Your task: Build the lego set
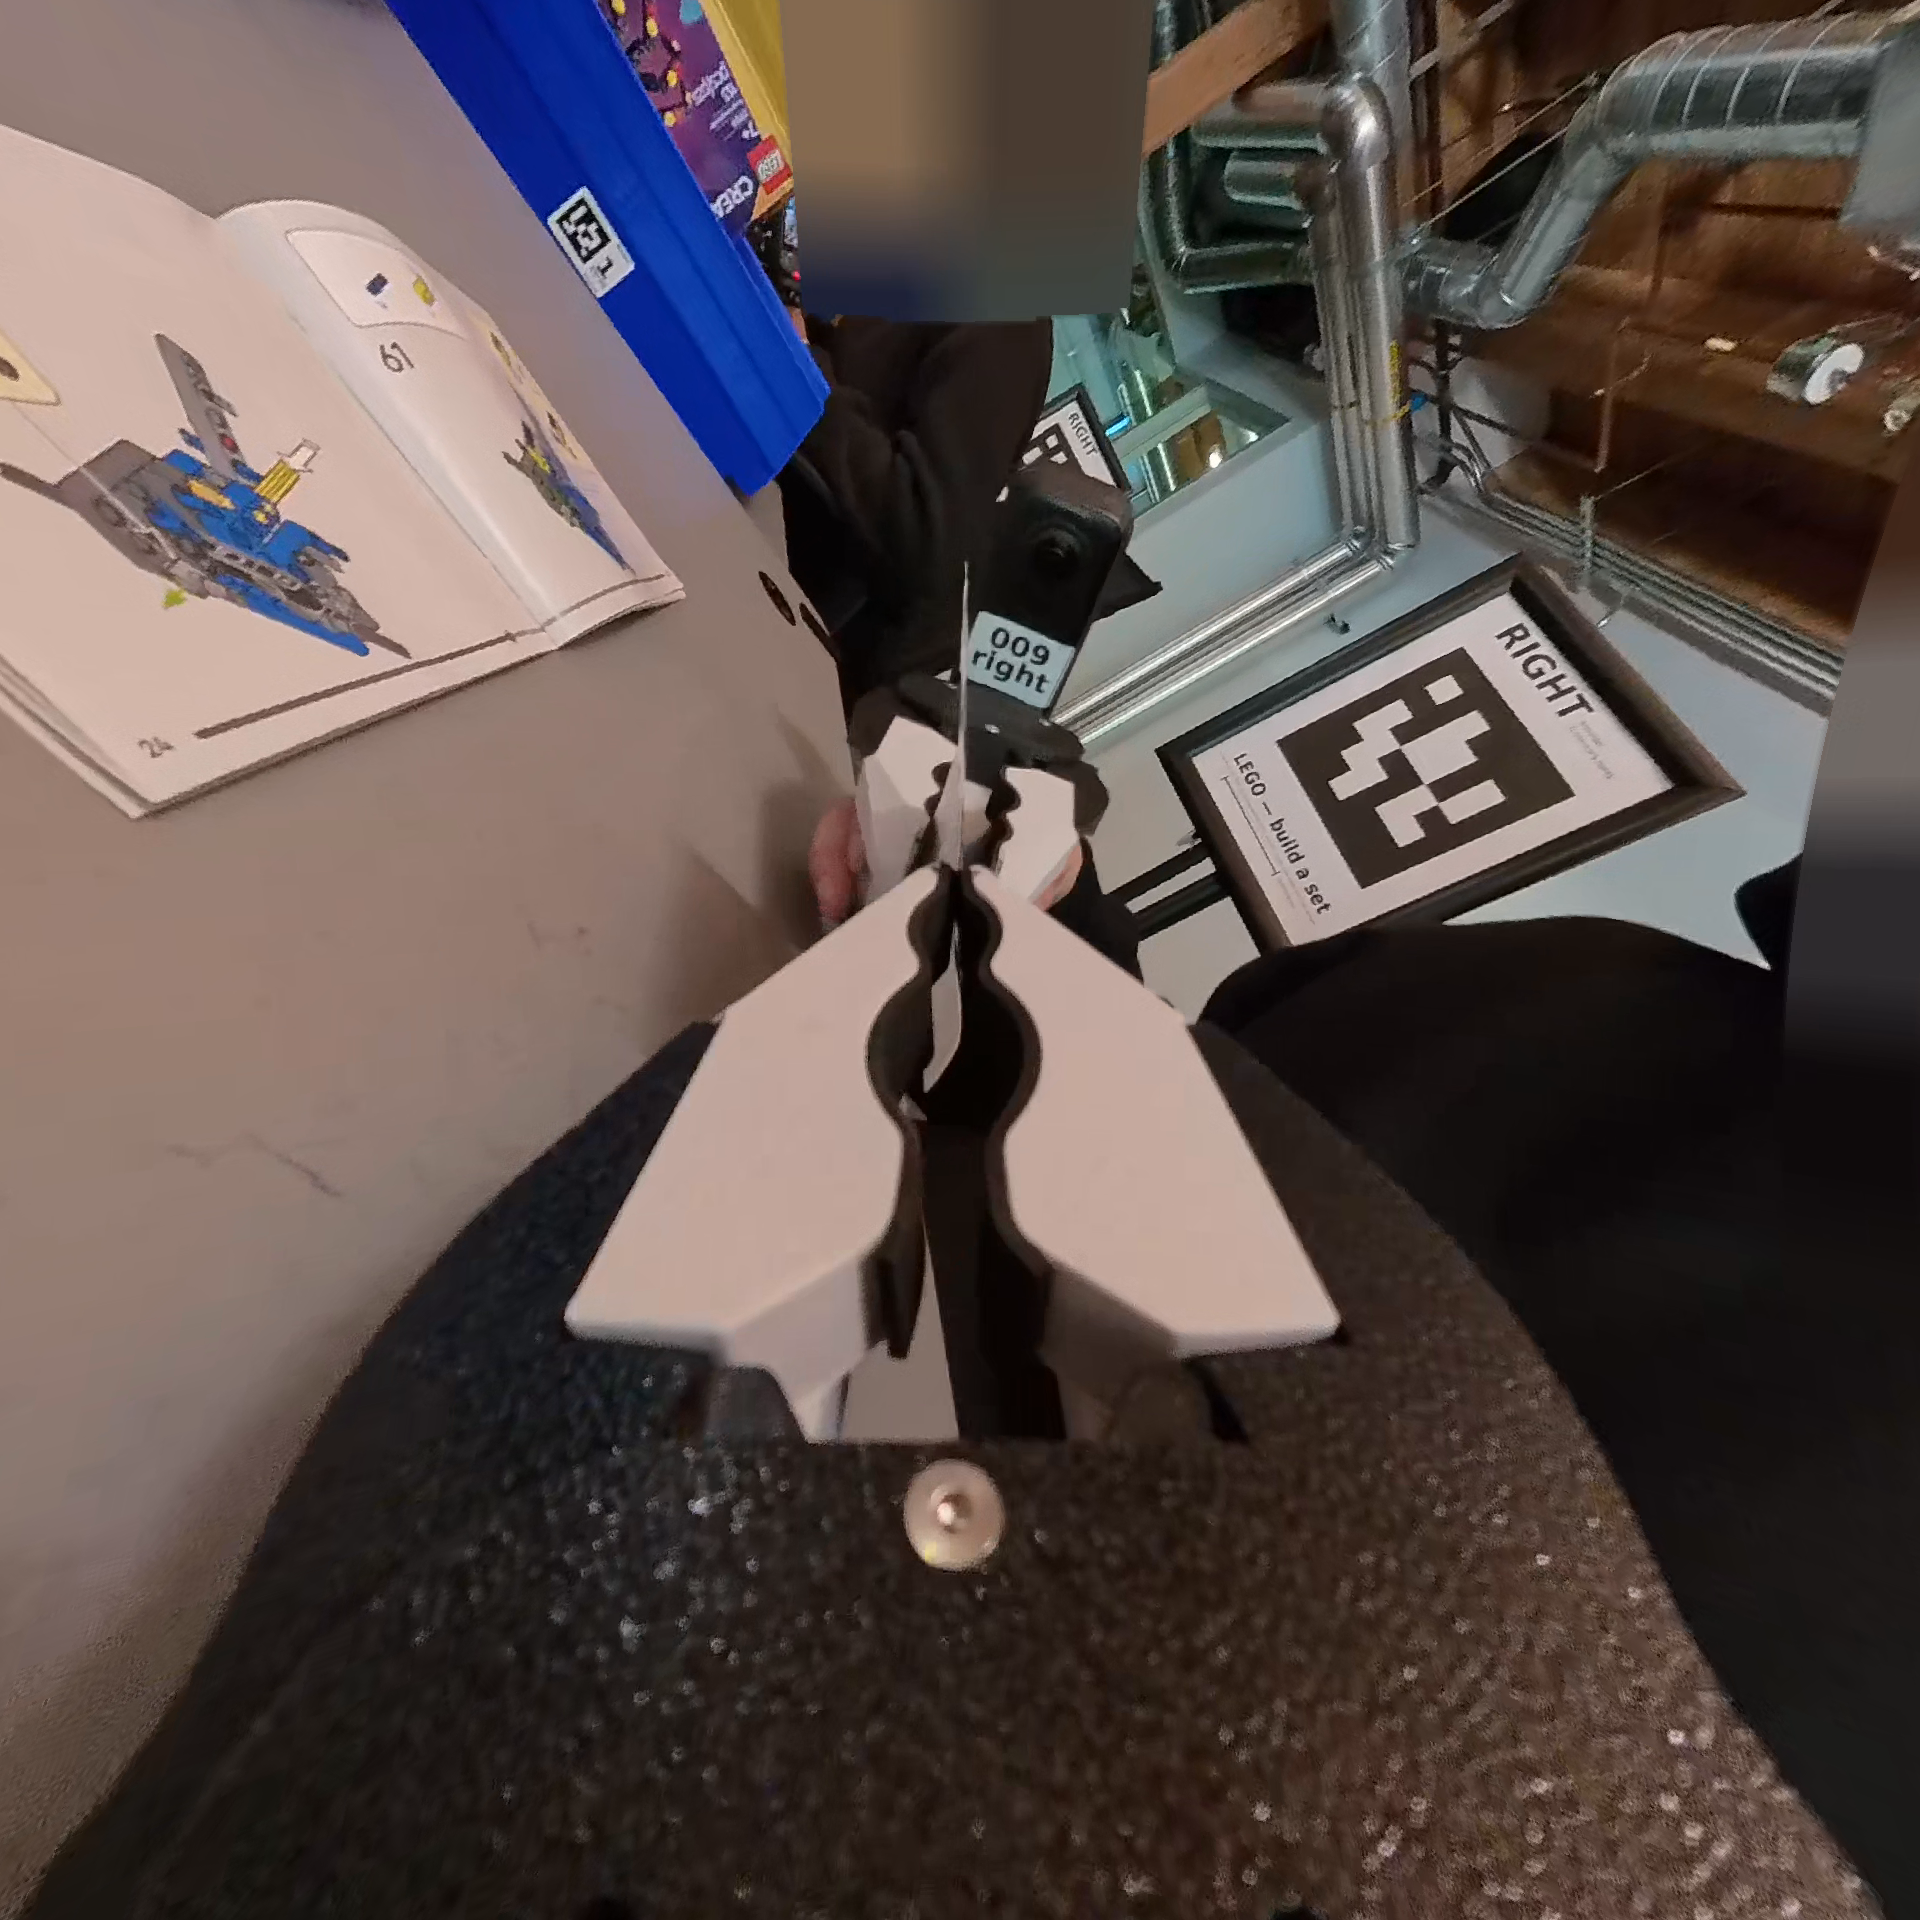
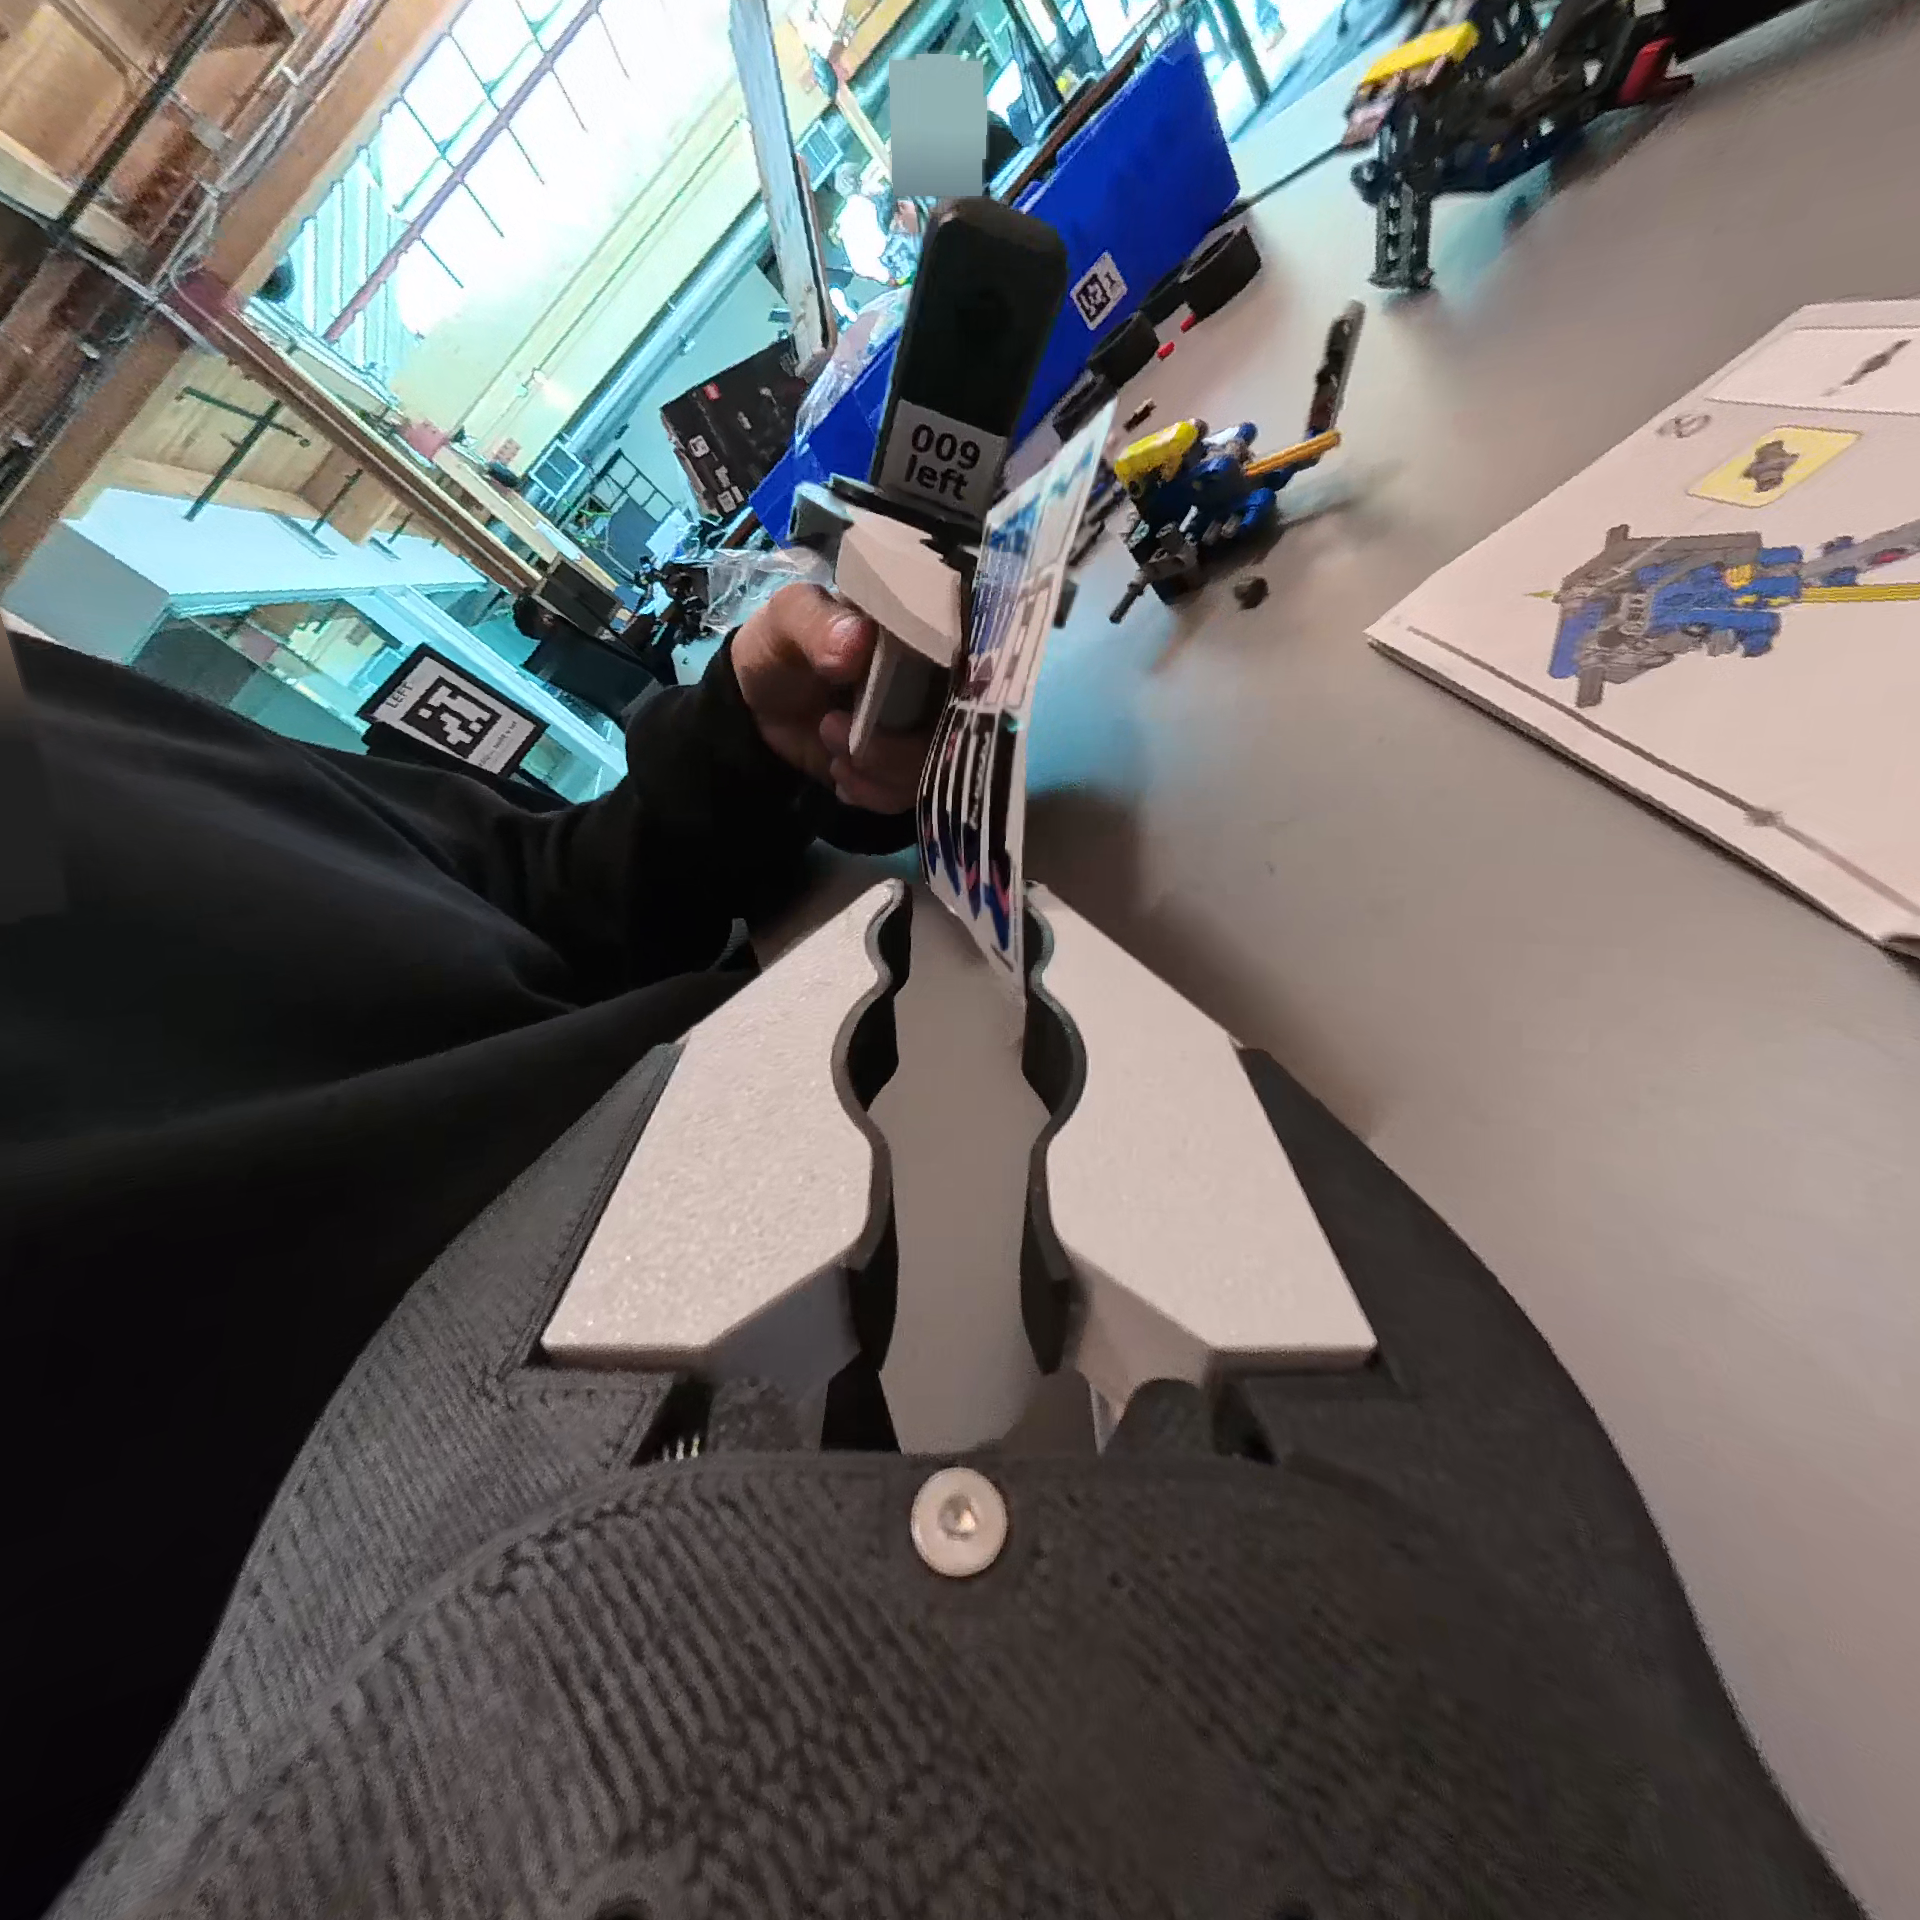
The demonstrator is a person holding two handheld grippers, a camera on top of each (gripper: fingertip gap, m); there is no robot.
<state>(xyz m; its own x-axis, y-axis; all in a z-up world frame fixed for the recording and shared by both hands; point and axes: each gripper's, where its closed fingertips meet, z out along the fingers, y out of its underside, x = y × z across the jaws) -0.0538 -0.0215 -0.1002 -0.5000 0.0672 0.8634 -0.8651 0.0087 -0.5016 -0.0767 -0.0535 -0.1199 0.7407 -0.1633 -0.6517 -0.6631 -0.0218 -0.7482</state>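
My left gripper (image 1: 951, 894) is shut on a sticker sheet (image 1: 945, 1023), which shows edge-on as a thin white strip running forward between its fingertips. In the right wrist view the left gripper (image 2: 935, 613) holds the blue, black and white sticker sheet (image 2: 997, 665) above the grey table. My right gripper (image 2: 961, 914) faces it with its jaws apart. The near end of the sheet reaches between its fingertips, against the right finger. The right gripper also shows in the left wrist view (image 1: 971, 821). A small blue and yellow lego model (image 2: 1195, 499) lies on the table beyond.
An open instruction booklet (image 1: 312, 499) lies on the table, also at the right of the right wrist view (image 2: 1714, 644). A blue bin (image 2: 1122, 218), black wheels (image 2: 1216, 270) and a larger dark model (image 2: 1475, 114) stand farther back. A framed marker sign (image 1: 1434, 758) stands beside the table. The grippers' ends are close to 5 centimeters from one another. My left tips are roughly 30 centimeters from the larger dark model (image 2: 1475, 114).
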